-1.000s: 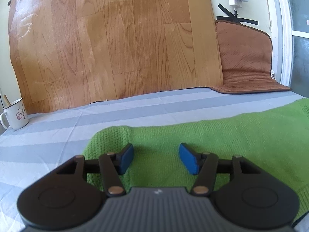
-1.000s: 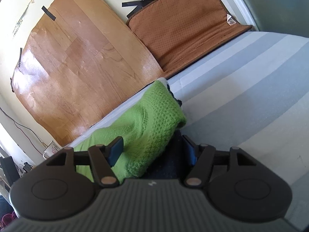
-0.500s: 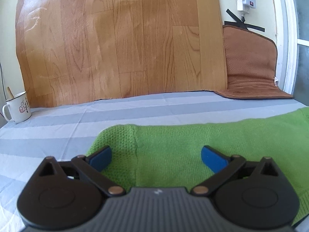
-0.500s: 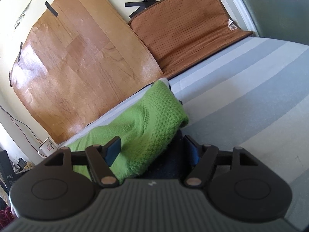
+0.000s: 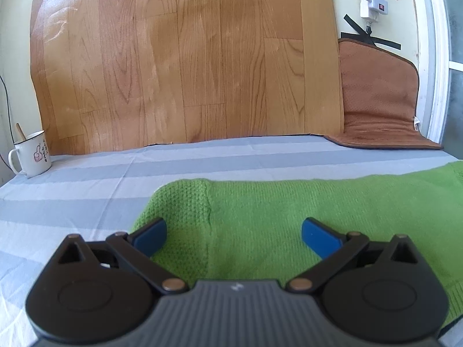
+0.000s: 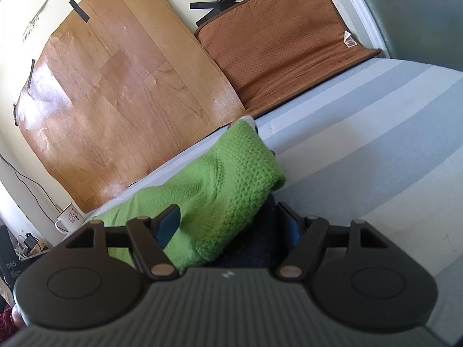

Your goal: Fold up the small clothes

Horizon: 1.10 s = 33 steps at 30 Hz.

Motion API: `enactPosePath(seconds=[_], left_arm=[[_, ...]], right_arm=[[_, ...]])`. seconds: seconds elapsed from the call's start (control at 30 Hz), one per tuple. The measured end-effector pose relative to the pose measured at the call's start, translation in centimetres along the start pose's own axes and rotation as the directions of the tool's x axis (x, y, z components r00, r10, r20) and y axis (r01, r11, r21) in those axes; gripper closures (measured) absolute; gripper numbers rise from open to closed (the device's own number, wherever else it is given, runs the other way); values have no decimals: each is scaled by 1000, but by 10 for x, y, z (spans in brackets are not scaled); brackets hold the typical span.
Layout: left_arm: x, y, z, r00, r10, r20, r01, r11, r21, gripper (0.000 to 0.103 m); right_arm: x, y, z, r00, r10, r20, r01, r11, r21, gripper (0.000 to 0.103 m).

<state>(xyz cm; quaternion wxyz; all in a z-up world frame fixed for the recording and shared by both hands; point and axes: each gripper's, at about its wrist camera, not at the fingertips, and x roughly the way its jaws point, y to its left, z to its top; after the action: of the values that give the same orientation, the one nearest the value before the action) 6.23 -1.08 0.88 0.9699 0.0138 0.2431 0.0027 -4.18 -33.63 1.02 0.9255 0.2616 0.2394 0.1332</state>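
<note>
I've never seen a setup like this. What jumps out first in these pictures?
A bright green knitted garment lies on the grey striped sheet, right in front of both cameras. Behind it, a wood-pattern sheet leans on the wall, with a white mug at the far left.

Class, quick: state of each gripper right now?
Left gripper: wide open above the green knit, holding nothing.
Right gripper: open, knit edge between its pads, not gripped.
</note>
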Motion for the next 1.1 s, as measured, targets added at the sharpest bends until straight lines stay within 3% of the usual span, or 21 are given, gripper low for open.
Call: enactPosePath(seconds=[0.37,0.97,1.1], left_arm=[[3,-1,1,999,4,-35,-4,1000,12,0],[-2,-1,0,995,13,-99,-8,999,43,0],[-13,6,-7,990,35,-135,-37,999,-12,0]], right_arm=[[1,2,-1,1000,23,-2,-23,1000,5,21],[-1,0,-1,999,32,0,-32,999,20,21],[-1,0,-1,999,32,0,-32,999,19,20]])
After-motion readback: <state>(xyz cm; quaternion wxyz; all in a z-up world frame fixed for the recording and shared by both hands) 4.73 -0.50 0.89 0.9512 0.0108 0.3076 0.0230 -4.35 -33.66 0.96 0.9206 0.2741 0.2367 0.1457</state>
